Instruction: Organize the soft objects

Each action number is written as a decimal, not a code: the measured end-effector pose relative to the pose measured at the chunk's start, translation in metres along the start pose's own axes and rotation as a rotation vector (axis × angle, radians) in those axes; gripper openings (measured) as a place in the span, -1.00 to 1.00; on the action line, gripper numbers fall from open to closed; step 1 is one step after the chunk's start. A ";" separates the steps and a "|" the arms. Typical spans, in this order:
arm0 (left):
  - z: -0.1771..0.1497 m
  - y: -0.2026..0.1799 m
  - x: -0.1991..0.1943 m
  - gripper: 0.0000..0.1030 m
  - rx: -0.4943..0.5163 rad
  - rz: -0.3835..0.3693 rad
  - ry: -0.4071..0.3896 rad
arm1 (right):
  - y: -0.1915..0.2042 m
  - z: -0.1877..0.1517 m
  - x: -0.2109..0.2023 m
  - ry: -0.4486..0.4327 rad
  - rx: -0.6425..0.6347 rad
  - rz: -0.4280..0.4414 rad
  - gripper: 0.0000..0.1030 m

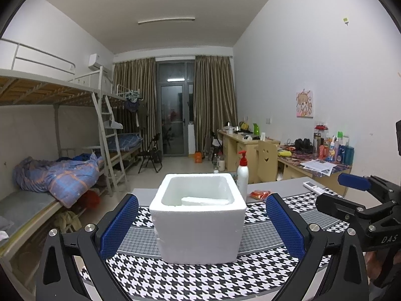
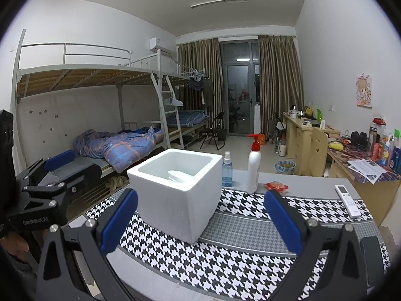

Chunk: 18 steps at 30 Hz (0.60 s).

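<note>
Foam box (image 1: 198, 220) stands on the houndstooth cloth (image 1: 175, 278) of the table, between the spread, empty fingers of the left gripper (image 1: 201, 228); right gripper (image 2: 200, 222) also gapes empty. Behind it stand a pump bottle (image 2: 253, 168) and spray bottle (image 2: 227, 169).

White foam box (image 1: 198, 228), black-and-white houndstooth cloth (image 1: 188, 281), blue gripper pads (image 1: 119, 225), red-capped white bottle (image 2: 253, 168)

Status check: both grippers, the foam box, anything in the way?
Left gripper open, empty; right gripper open, empty. White styrofoam box upright on houndstooth cloth, a white piece inside. White pump bottle and blue spray bottle behind it; approach clear.
</note>
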State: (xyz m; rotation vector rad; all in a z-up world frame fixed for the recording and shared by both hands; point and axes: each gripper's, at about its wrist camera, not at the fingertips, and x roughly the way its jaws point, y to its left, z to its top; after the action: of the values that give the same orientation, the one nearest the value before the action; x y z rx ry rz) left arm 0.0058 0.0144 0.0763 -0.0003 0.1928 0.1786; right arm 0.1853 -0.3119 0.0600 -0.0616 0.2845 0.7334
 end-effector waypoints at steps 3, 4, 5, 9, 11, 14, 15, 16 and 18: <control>-0.004 0.000 -0.005 0.98 0.001 0.004 -0.003 | 0.002 -0.005 -0.004 0.000 0.001 -0.001 0.99; -0.005 0.000 -0.006 0.98 0.000 0.004 -0.002 | 0.004 -0.007 -0.005 0.000 -0.001 -0.004 0.99; -0.006 -0.002 -0.007 0.98 -0.001 0.005 0.000 | 0.004 -0.008 -0.006 0.001 -0.002 -0.006 0.99; -0.009 -0.003 -0.014 0.98 -0.003 0.001 -0.009 | 0.005 -0.012 -0.013 -0.005 0.002 -0.011 0.99; -0.010 -0.004 -0.017 0.98 0.003 -0.002 -0.012 | 0.006 -0.014 -0.017 -0.010 0.004 -0.015 0.99; -0.012 -0.006 -0.023 0.98 0.010 -0.008 -0.019 | 0.007 -0.016 -0.023 -0.019 0.008 -0.018 0.99; -0.013 -0.007 -0.025 0.98 0.011 -0.009 -0.022 | 0.008 -0.017 -0.026 -0.020 0.008 -0.020 0.99; -0.014 -0.008 -0.027 0.98 0.011 -0.011 -0.023 | 0.008 -0.017 -0.026 -0.022 0.007 -0.021 0.99; -0.015 -0.009 -0.030 0.98 0.012 -0.014 -0.028 | 0.008 -0.019 -0.029 -0.027 0.004 -0.025 0.99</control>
State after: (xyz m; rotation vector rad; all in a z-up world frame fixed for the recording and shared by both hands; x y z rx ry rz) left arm -0.0243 -0.0004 0.0669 0.0128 0.1663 0.1637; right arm 0.1548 -0.3276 0.0499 -0.0516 0.2594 0.7082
